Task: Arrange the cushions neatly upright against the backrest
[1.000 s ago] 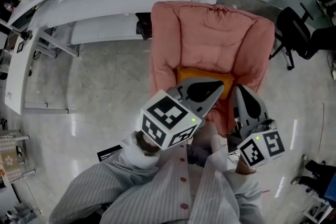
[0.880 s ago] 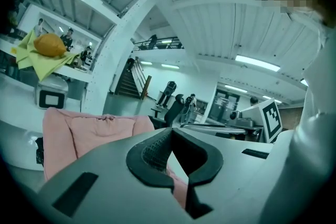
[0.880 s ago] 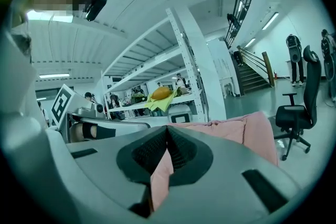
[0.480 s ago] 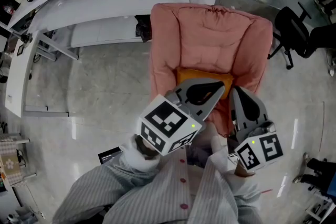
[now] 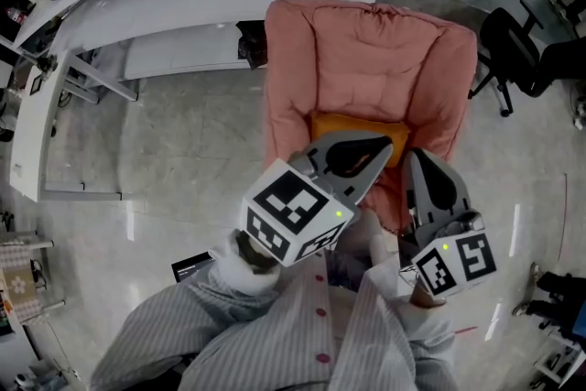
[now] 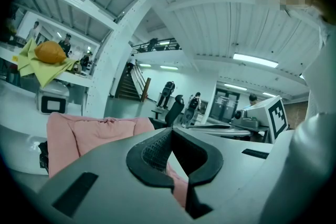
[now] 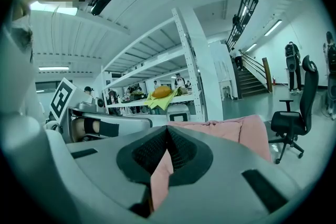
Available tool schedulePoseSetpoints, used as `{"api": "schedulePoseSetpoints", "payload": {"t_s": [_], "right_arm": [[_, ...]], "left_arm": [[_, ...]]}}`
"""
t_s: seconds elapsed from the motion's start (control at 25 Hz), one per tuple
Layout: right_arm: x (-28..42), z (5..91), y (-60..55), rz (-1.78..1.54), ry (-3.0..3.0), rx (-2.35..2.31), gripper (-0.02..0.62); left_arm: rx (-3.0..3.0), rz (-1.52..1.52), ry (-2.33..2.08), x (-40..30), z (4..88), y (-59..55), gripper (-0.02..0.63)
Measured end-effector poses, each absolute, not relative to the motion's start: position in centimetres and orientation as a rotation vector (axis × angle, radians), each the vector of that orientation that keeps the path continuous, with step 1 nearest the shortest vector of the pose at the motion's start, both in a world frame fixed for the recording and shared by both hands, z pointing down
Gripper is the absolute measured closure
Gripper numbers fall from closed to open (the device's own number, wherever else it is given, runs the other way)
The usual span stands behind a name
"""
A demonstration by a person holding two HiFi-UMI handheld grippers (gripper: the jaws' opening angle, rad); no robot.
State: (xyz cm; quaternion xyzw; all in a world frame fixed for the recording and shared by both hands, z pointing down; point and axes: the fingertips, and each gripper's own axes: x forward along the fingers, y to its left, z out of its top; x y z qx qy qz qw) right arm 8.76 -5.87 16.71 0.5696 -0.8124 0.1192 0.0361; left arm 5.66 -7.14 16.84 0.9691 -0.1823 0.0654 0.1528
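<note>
With my left gripper and right gripper both closed and empty, poking the orange cushion just ahead might topple it off the pink armchair.

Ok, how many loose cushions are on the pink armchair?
1: an orange cushion on the armchair, at the foot of its backrest, its near edge covered by the left gripper. Others may be hidden behind it or the right gripper.

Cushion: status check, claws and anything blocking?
Left claw shut, empty. Right claw shut, empty. Orange cushion on pink armchair seat, untouched. Nothing between claws and cushion.
</note>
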Motion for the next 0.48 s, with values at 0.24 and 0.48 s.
{"api": "schedulePoseSetpoints", "payload": {"t_s": [0.24,0.48], "right_arm": [[8.67,17.18,-5.80,0.387,-2.483,1.744,0.583],[8.03,17.34,-6.39,0.384,-2.482,1.729,0.583]], "left_arm": [[2.772,0.187,-0.525,5.28,17.14,-7.17,0.597],[2.771,0.188,-0.519,4.92,17.24,-7.62,0.597]]}}
